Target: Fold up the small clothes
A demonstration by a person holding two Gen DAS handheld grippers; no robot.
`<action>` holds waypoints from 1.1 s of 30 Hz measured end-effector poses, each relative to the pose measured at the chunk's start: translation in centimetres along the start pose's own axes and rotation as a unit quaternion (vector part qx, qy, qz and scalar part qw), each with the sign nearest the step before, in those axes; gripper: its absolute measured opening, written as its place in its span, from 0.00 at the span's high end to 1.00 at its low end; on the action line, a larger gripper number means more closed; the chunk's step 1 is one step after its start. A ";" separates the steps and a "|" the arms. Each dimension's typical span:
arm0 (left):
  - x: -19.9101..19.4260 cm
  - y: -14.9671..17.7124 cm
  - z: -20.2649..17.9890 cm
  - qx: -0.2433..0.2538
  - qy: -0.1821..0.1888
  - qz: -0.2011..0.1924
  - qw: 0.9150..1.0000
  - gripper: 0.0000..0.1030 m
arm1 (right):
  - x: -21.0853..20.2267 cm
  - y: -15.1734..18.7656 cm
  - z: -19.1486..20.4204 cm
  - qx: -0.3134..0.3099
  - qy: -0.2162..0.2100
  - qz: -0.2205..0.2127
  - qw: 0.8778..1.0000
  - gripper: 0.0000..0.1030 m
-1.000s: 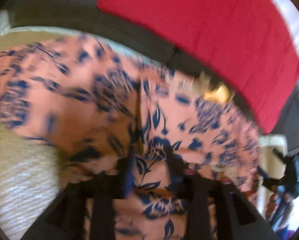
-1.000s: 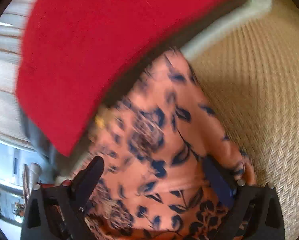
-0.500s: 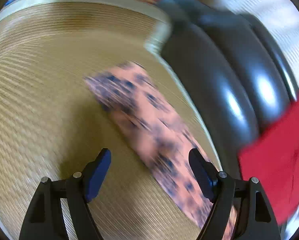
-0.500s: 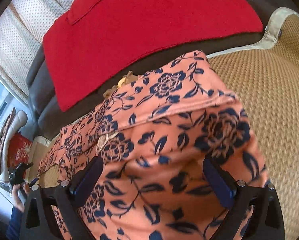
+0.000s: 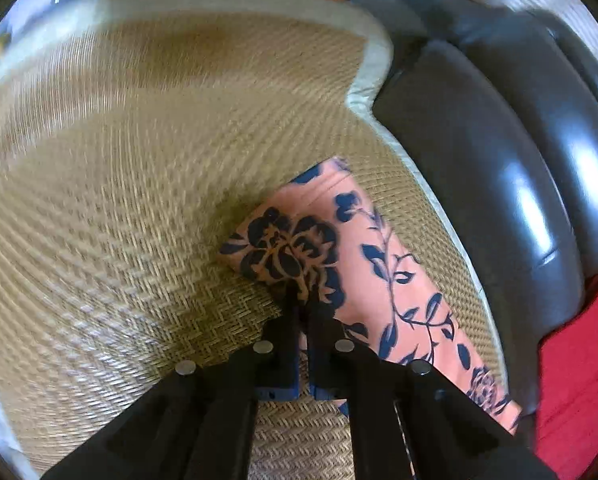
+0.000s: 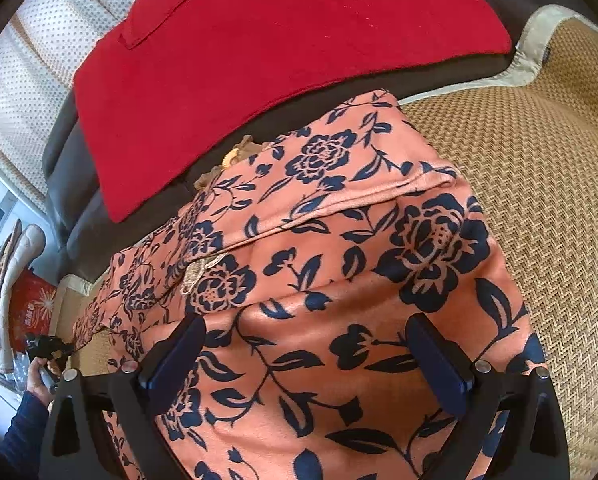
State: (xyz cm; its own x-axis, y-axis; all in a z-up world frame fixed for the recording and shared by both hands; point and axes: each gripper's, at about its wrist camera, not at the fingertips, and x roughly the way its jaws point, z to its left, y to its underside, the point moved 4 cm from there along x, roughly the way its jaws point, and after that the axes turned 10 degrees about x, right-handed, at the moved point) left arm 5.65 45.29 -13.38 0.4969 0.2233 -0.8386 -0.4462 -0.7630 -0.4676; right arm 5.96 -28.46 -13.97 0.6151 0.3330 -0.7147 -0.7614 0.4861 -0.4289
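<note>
An orange garment with dark blue flowers (image 6: 339, 280) lies on a woven straw mat (image 6: 547, 200), partly folded with a hem edge across it. My right gripper (image 6: 311, 356) is open just above the cloth and holds nothing. In the left wrist view a long end of the same garment (image 5: 363, 264) lies on the mat (image 5: 139, 200). My left gripper (image 5: 302, 300) is shut on the near corner of that end, at the big flower print.
A red cloth (image 6: 283, 52) covers a dark leather sofa back (image 5: 511, 168) behind the mat. The mat's pale border (image 5: 375, 60) runs along the sofa. A red box (image 6: 31, 312) stands at the far left; the left gripper (image 6: 47, 346) and a hand show there too.
My left gripper has shut on the corner of the garment's long end; half a second ago it was open above it. My right gripper stays open over the cloth.
</note>
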 end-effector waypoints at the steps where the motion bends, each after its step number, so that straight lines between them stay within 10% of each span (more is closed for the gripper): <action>1: -1.7 0.1 -1.3 0.031 -0.005 -0.022 0.999 0.98 | -0.1 -0.1 -0.2 0.003 -0.002 -0.003 1.000 0.02; 6: -11.7 2.8 -13.3 0.191 0.051 -0.132 0.971 0.98 | -0.4 -0.5 -0.6 0.018 -0.015 -0.013 1.000 0.02; 16: -25.8 25.9 -41.5 0.433 0.302 -0.139 0.838 0.95 | -3.9 -2.2 -3.0 0.080 -0.053 -0.049 0.994 0.02; 18: -24.4 31.1 -44.1 0.473 0.320 -0.097 0.815 0.80 | -4.4 -2.7 -3.5 0.094 -0.064 -0.046 0.992 0.02; 19: -22.3 33.4 -44.9 0.496 0.315 -0.059 0.807 0.37 | -4.6 -3.0 -3.6 0.097 -0.067 -0.045 0.992 0.02; 23: -17.2 36.4 -41.2 0.497 0.244 0.013 0.833 0.25 | -4.9 -4.4 -3.6 0.105 -0.081 -0.034 0.991 0.00; 30: -11.4 26.4 -29.6 0.388 0.149 0.002 0.910 0.25 | 0.9 -9.1 -0.4 0.115 -0.092 0.026 0.989 0.01; 33: -8.7 23.6 -26.8 0.363 0.118 0.013 0.924 0.25 | 5.8 -10.5 1.0 0.098 -0.031 0.074 0.992 0.02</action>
State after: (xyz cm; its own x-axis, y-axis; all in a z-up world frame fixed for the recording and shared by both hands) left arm 10.78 9.03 -9.66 0.5883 0.0070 -0.8086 -0.8002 -0.1387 -0.5834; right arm 17.69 -30.83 -13.10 0.5151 0.4585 -0.7242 -0.7936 0.5743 -0.2009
